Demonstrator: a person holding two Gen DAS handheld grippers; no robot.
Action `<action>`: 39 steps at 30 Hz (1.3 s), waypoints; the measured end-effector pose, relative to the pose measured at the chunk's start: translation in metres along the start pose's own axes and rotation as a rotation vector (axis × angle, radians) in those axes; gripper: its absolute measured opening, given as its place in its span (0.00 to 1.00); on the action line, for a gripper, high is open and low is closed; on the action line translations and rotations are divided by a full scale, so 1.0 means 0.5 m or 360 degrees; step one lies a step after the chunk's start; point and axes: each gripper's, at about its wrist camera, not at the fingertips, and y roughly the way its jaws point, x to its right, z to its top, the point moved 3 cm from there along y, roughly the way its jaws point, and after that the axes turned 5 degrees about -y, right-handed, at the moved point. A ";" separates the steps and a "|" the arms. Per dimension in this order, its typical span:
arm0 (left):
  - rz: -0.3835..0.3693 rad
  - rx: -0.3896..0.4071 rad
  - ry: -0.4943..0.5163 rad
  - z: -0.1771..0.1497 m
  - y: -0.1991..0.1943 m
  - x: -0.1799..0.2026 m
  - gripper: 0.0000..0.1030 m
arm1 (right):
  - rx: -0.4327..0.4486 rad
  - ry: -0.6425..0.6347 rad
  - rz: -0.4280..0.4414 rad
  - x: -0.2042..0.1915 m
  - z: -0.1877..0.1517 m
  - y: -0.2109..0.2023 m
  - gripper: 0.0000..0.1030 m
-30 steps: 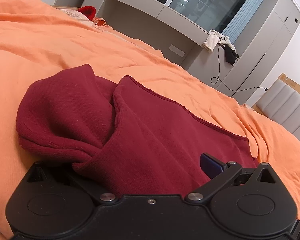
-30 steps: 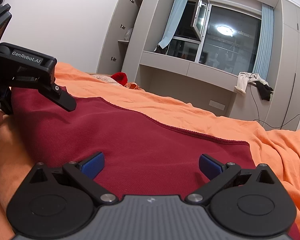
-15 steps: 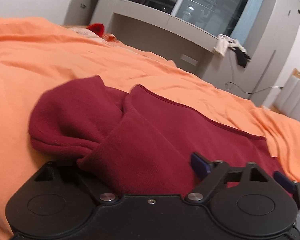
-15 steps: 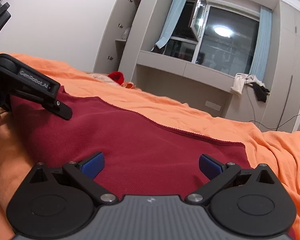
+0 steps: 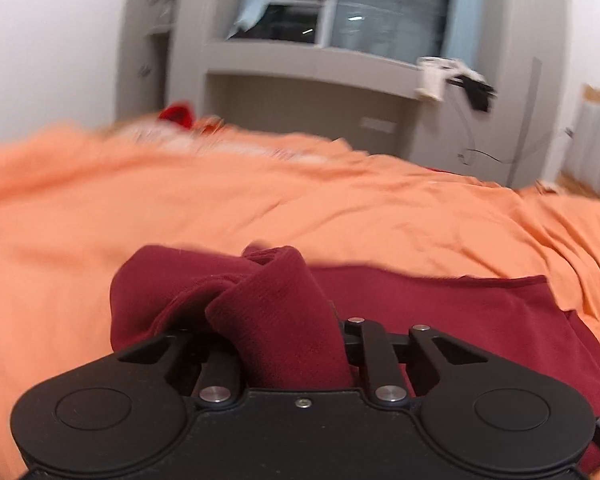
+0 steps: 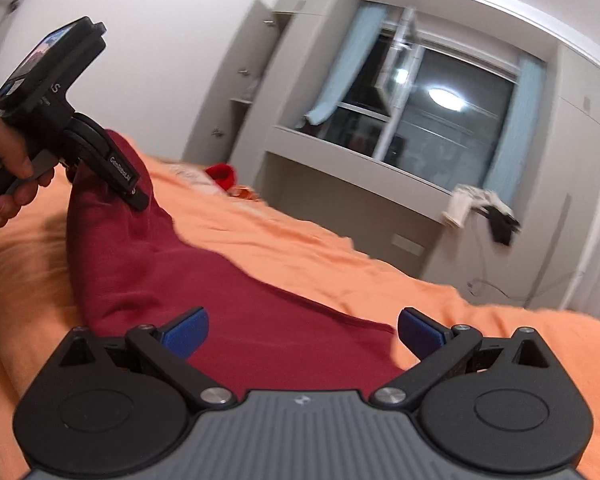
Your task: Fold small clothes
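Maroon garment [image 5: 440, 296], one, pinched in the just-closing left tool [image 5: 288, 344]; right tool [image 6: 300, 326] gapes wide, empty.

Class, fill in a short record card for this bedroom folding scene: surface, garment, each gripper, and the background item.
surface: orange bedsheet, wrinkled
garment: dark red knit garment, one end lifted off the sheet
left gripper: jaws have just been closing, now clamped on a bunched fold of the garment
right gripper: blue pads wide apart, garment between them, not pinched
background: small bright red item at the far bed edge
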 end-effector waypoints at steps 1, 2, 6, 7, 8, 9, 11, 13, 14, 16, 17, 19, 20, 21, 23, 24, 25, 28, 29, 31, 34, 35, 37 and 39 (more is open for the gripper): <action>-0.0015 0.0023 0.0072 0.014 -0.006 0.025 0.19 | -0.0008 0.0056 -0.0026 0.022 -0.001 -0.005 1.00; -0.0035 0.0044 0.0138 0.026 -0.012 0.054 0.19 | -0.0015 0.0120 -0.0058 0.047 -0.001 -0.009 1.00; -0.0161 0.0127 0.0384 0.051 -0.042 0.171 0.19 | -0.0015 0.0371 -0.0235 0.160 -0.009 -0.028 1.00; -0.0197 0.0138 0.0451 0.050 -0.050 0.203 0.19 | -0.0010 0.0426 -0.0286 0.195 -0.019 -0.038 1.00; -0.0229 0.0145 0.0505 0.047 -0.053 0.232 0.19 | -0.0010 0.0480 -0.0334 0.221 -0.022 -0.042 1.00; -0.0256 0.0149 0.0561 0.039 -0.059 0.261 0.19 | -0.0013 0.0537 -0.0376 0.249 -0.031 -0.048 1.00; -0.0327 0.0148 0.0674 0.011 -0.070 0.313 0.19 | -0.0028 0.0662 -0.0434 0.301 -0.050 -0.054 1.00; -0.0397 0.0141 0.0788 -0.031 -0.080 0.359 0.20 | -0.0061 0.0800 -0.0457 0.346 -0.077 -0.057 1.00; -0.0422 0.0135 0.0841 -0.055 -0.083 0.378 0.21 | -0.0084 0.0857 -0.0452 0.361 -0.088 -0.054 1.00; -0.0476 0.0097 0.0965 -0.107 -0.086 0.406 0.22 | -0.0149 0.0967 -0.0406 0.386 -0.113 -0.042 1.00; -0.0487 0.0070 0.1006 -0.129 -0.082 0.414 0.23 | -0.0186 0.1019 -0.0367 0.396 -0.124 -0.035 1.00; -0.0500 0.0042 0.1100 -0.174 -0.082 0.427 0.23 | -0.0244 0.1127 -0.0272 0.408 -0.145 -0.024 1.00; -0.0499 0.0043 0.1138 -0.190 -0.083 0.427 0.25 | -0.0256 0.1176 -0.0227 0.412 -0.156 -0.024 1.00; -0.0494 0.0052 0.1176 -0.200 -0.083 0.426 0.30 | -0.0264 0.1228 -0.0174 0.416 -0.162 -0.021 1.00; -0.0531 0.0060 0.1196 -0.212 -0.092 0.419 0.44 | -0.0262 0.1313 -0.0090 0.420 -0.168 -0.009 1.00; -0.0574 0.0056 0.1179 -0.214 -0.100 0.414 0.55 | -0.0256 0.1350 -0.0052 0.421 -0.169 -0.005 1.00; -0.0622 0.0055 0.1156 -0.215 -0.110 0.409 0.59 | -0.0248 0.1391 -0.0010 0.422 -0.171 0.000 1.00; -0.0712 0.0090 0.1125 -0.216 -0.139 0.400 0.75 | -0.0242 0.1506 0.0117 0.416 -0.179 0.013 1.00; -0.0726 0.0099 0.1124 -0.213 -0.140 0.399 0.76 | -0.0248 0.1548 0.0163 0.412 -0.184 0.019 1.00; -0.0743 0.0125 0.1108 -0.208 -0.154 0.392 0.76 | -0.0295 0.1632 0.0252 0.407 -0.196 0.040 1.00; -0.0776 0.0168 0.1051 -0.198 -0.165 0.381 0.72 | -0.0341 0.1786 0.0405 0.398 -0.210 0.072 1.00; -0.0788 0.0175 0.1035 -0.193 -0.168 0.375 0.63 | -0.0339 0.1827 0.0431 0.399 -0.215 0.077 1.00; -0.0800 0.0156 0.1025 -0.193 -0.162 0.371 0.48 | -0.0332 0.1869 0.0440 0.403 -0.220 0.084 0.98; -0.0812 0.0117 0.1012 -0.196 -0.149 0.371 0.36 | -0.0339 0.1856 0.0424 0.410 -0.219 0.092 0.87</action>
